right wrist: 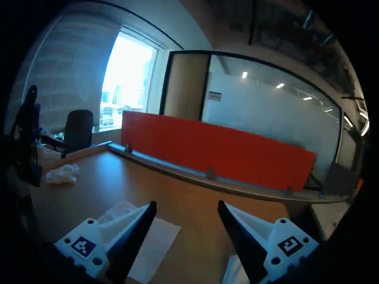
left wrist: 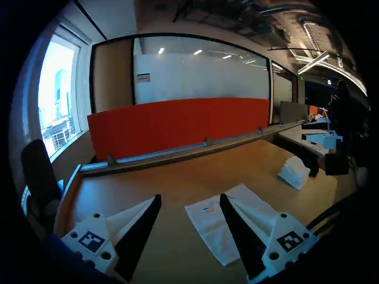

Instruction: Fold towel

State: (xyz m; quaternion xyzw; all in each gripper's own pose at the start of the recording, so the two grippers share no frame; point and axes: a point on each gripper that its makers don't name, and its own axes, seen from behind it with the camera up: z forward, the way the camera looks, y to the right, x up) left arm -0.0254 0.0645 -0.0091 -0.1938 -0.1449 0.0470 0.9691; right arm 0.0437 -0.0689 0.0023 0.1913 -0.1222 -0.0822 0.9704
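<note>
In the left gripper view, one black office chair (left wrist: 38, 175) stands at the left edge. On the brown wooden tabletop (left wrist: 189, 173) lie two white cloths. One flat white rectangular towel (left wrist: 213, 225) is spread at lower centre. One bundled white towel (left wrist: 294, 172) sits at middle right, well apart from the flat one. The left claw (left wrist: 189, 196) is spread wide and holds nothing. Its right-hand finger overlaps the flat towel in the picture, and I cannot tell whether the two touch. One long orange partition panel (left wrist: 180, 125) runs along the far edge of the tabletop.

In the right gripper view, the bundled white towel (right wrist: 62, 173) lies at middle left, with the office chair (right wrist: 78, 130) behind it. The flat towel (right wrist: 158, 239) shows at lower left of centre, partly behind the left-hand finger. The right claw (right wrist: 186, 202) is also spread wide and holds nothing. A scrap of white (right wrist: 234, 273) shows at the bottom edge beside the right-hand finger, and what it is cannot be told. The partition panel (right wrist: 213, 151) crosses the middle.
</note>
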